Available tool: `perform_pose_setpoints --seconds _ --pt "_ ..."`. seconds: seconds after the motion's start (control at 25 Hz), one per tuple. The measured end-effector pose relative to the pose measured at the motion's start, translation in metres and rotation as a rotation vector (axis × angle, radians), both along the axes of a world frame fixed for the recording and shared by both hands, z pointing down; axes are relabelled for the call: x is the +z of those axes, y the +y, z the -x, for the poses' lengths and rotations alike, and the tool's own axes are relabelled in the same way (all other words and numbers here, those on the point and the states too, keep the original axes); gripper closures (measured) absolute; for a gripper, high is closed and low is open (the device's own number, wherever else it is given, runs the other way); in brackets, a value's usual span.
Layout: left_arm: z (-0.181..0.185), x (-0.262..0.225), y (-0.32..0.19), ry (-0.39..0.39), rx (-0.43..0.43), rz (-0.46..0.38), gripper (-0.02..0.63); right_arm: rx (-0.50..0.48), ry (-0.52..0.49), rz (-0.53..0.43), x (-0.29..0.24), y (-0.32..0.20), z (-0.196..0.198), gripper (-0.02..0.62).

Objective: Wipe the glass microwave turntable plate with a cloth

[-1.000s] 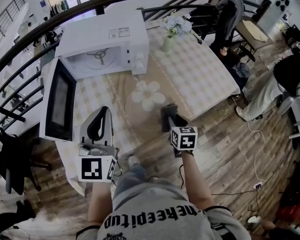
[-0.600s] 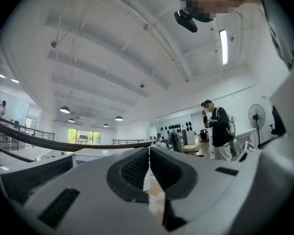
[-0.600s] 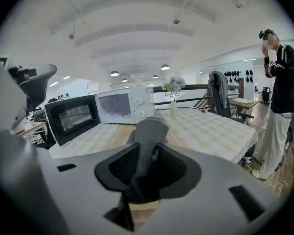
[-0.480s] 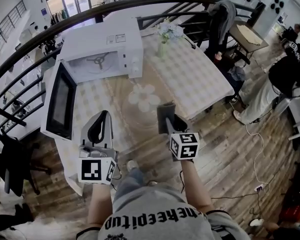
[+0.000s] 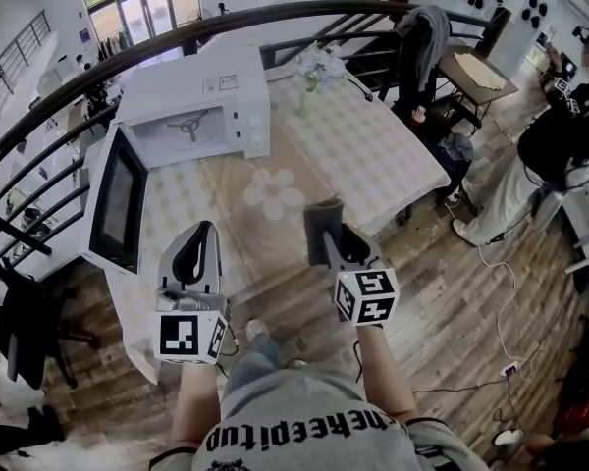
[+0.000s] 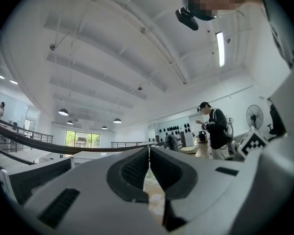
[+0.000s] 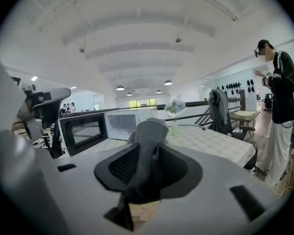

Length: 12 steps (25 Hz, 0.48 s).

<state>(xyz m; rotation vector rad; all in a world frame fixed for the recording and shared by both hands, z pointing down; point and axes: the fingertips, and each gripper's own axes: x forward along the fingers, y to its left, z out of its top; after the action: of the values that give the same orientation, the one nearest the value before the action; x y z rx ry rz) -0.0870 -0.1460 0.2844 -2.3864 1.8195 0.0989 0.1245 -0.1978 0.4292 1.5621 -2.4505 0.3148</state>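
While right tool (image 5: 334,245) clamps cloth (image 5: 322,218) — plate (image 5: 275,193) shows faintly.

Cloth (image 5: 321,226) grey, matt knit; plate (image 5: 275,192) clear glass; floor (image 5: 461,302) wood.

- The microwave (image 5: 191,106) stood on the table (image 5: 383,160) at its far left, with its door (image 5: 118,204) swung out towards the near edge.
- The turntable plate (image 5: 275,194) lay on the table before the microwave, a little to its right.
- A vase (image 5: 307,94) stood behind, near the railing (image 5: 79,62).
- At the near edge, the left gripper (image 5: 200,230) hung left of the right gripper (image 5: 331,243), which held the cloth (image 5: 321,216) just before the plate.
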Motion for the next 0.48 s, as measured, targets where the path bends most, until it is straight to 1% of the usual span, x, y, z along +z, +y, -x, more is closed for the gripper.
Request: perform_pose_setpoints --seconds 0.48 --pt "-0.019 -0.013 0.023 -0.004 0.014 -0.025 0.595 -0.009 -0.015 -0.151 -0.060 0.032 -0.012 0.469"
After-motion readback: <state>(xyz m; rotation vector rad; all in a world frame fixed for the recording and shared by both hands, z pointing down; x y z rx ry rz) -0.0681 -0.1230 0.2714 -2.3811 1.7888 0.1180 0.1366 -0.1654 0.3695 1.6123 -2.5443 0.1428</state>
